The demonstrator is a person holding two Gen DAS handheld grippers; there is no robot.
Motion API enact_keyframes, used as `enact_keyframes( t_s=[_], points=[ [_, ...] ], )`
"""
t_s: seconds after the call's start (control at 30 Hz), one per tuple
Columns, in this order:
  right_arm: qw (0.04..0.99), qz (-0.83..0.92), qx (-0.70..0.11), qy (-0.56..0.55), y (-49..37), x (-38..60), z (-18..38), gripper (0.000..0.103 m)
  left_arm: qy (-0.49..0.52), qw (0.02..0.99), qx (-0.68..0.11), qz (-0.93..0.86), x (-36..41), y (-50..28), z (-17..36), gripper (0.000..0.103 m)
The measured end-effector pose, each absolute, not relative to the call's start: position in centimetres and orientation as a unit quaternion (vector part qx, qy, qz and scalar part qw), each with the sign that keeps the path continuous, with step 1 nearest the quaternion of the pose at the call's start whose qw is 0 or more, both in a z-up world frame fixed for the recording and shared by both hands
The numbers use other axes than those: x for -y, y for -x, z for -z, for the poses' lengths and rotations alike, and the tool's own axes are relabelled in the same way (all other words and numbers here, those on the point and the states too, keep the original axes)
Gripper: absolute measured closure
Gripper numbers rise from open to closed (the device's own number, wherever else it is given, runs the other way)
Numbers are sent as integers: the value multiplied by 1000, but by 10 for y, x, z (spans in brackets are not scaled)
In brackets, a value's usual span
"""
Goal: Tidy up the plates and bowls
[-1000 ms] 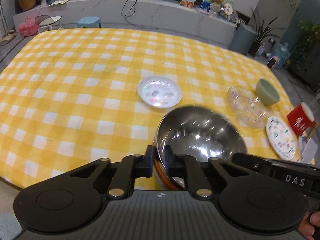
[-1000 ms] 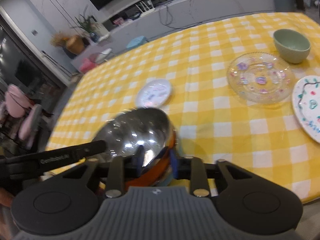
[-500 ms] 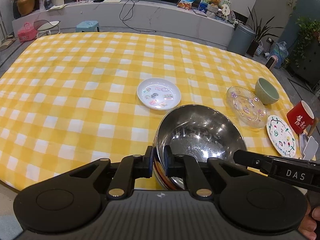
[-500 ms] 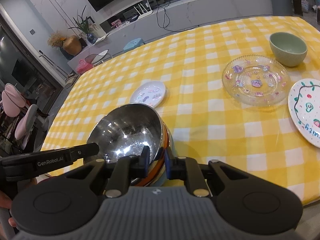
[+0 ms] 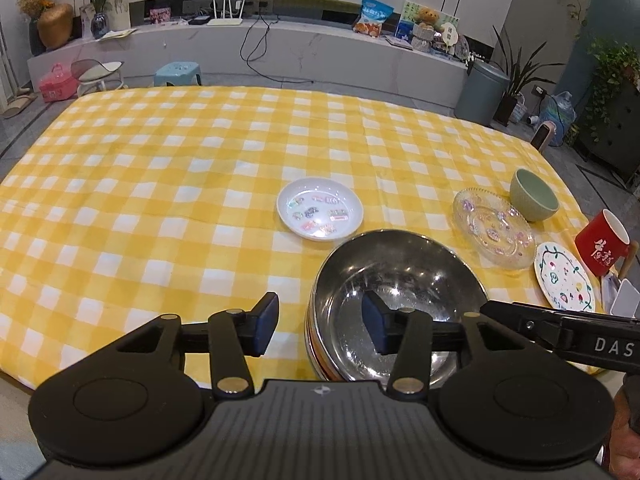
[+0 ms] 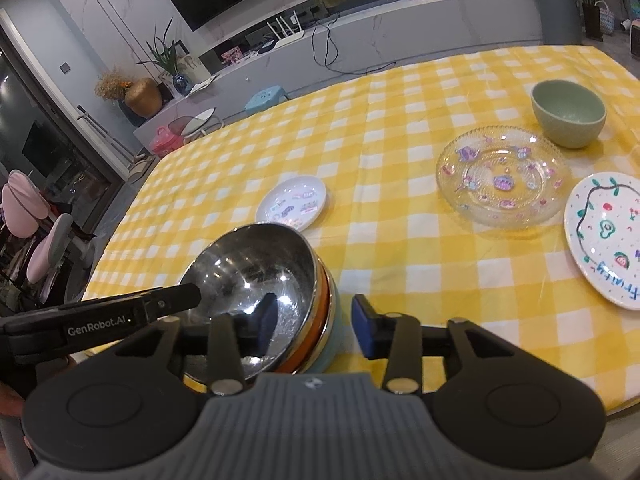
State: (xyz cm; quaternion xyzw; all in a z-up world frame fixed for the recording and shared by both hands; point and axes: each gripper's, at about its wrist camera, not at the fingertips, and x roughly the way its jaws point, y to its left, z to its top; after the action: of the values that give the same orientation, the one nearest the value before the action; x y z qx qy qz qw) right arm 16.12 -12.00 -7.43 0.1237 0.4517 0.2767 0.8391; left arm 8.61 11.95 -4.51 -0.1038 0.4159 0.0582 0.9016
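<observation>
the steel bowl point(image 5: 400, 292) hides most of the stacked bowls point(image 6: 326, 328) beneath it at the table's near edge, straddled rim-wise by the left gripper point(image 5: 320, 322) and right gripper point(image 6: 314, 322), marked "genrobot.ai", jaws just opened, pads clear.

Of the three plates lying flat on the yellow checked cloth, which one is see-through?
The clear glass plate with purple flowers, beside the green bowl. The small sticker-pattern plate and the fruit-drawing plate are both opaque white.

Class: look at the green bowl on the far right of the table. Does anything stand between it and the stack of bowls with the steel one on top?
Yes. The clear glass plate lies on the cloth between the green bowl and the steel bowl stack, so the bowl would need lifting over it.
</observation>
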Motion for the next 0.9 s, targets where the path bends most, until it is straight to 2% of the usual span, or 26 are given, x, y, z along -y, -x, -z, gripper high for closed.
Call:
enact_keyframes(
  t_s=[0.13, 0.2, 0.27, 0.3, 0.5, 0.9],
  points=[
    [846, -276, -441, -117, -160, 123, 68, 38, 99, 908, -403, -63, -118, -84, 40, 35],
    [850, -277, -433, -113, -159, 125, 64, 31, 94, 911, -396, -66, -116, -83, 37, 33],
    [854, -276, -427, -111, -159, 127, 60, 19, 87, 916, -387, -66, -113, -81, 32, 31],
    [855, -276, -424, -111, -159, 129, 58, 17, 85, 918, -383, -66, -112, -81, 29, 30],
    [866, -264, -409, -117, -161, 148, 45, 14, 95, 927, -359, -53, -100, -81, 11, 26],
    [892, -173, -376, -181, -177, 244, 20, 13, 81, 928, -361, -37, -69, -101, -2, 26]
  ],
)
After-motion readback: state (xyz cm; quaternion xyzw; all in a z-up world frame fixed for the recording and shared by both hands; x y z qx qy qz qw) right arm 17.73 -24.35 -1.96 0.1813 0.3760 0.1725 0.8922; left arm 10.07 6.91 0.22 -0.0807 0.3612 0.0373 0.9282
